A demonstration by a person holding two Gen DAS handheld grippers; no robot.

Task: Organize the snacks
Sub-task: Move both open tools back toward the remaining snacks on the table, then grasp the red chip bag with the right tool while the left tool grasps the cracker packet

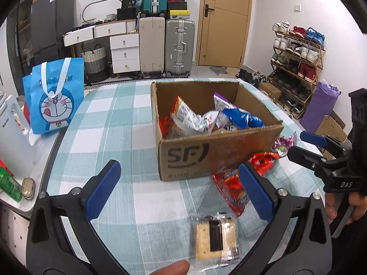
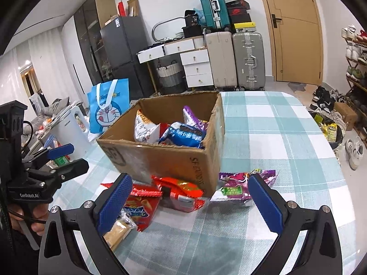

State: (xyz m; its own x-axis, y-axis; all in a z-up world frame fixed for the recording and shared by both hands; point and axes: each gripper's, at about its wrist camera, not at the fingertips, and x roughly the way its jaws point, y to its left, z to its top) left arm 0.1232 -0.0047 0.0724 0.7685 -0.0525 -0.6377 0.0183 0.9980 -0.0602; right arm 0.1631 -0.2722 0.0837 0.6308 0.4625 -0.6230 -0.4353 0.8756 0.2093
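Snacks still out: left wrist view, cracker pack [image 1: 215, 238] lies near, between the spread, empty fingers of left gripper [image 1: 179, 192]; drop straight, pinch its short sides, lift into SF box [image 1: 218, 153]. Right wrist view, right gripper [image 2: 185, 206] released, empty, above red packet [image 2: 181, 194] touching box's near wall.

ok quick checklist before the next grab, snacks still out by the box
1. Left tool open: ok.
2. Right tool open: ok.
3. Both tools free of snacks: ok.
4. Cardboard box open on top with room left inside: ok.
5. Cracker pack lying flat on the table between the left tool's fingers, nothing on top of it: ok.
6. Red chip bag free to lift: not ok, its near end lies over the cracker pack.
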